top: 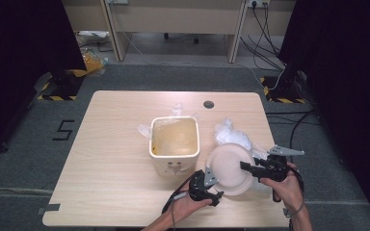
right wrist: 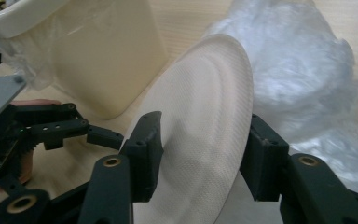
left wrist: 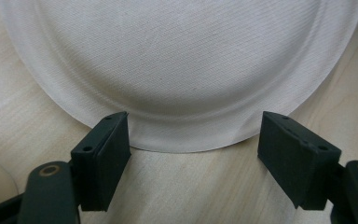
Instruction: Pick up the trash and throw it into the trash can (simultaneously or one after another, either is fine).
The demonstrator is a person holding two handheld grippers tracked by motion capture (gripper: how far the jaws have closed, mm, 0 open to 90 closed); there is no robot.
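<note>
Forearms enter at 6 o'clock of the high view, each carrying a hand-held gripper toward the same white paper plate.

Plate: near the front edge of the tabletop, at about 4 o'clock from the cream bin. Right gripper view shows it tilted up on edge rather than lying flat, likely lifted to clear the wood.

Right hand-held gripper: comes in from 3 o'clock. Jaws straddle the plate's rim, one on the textured face, one behind it. Whether the pads actually press on the paper is hard to tell; gap looks moderately narrow.

Left hand-held gripper: at the plate's 8 o'clock. Its own view shows jaws parted wide, nothing between them, the plate's near rim just ahead of the tips. Judged as a steadying or second-grip approach, since thin paper flexes when lifted from one side.

Bin: lined with clear film, open top facing up, close to the plate at 10 o'clock; probably the destination.

Crumpled clear plastic bag lies behind the plate at 12 o'clock, touching or just beside it.
</note>
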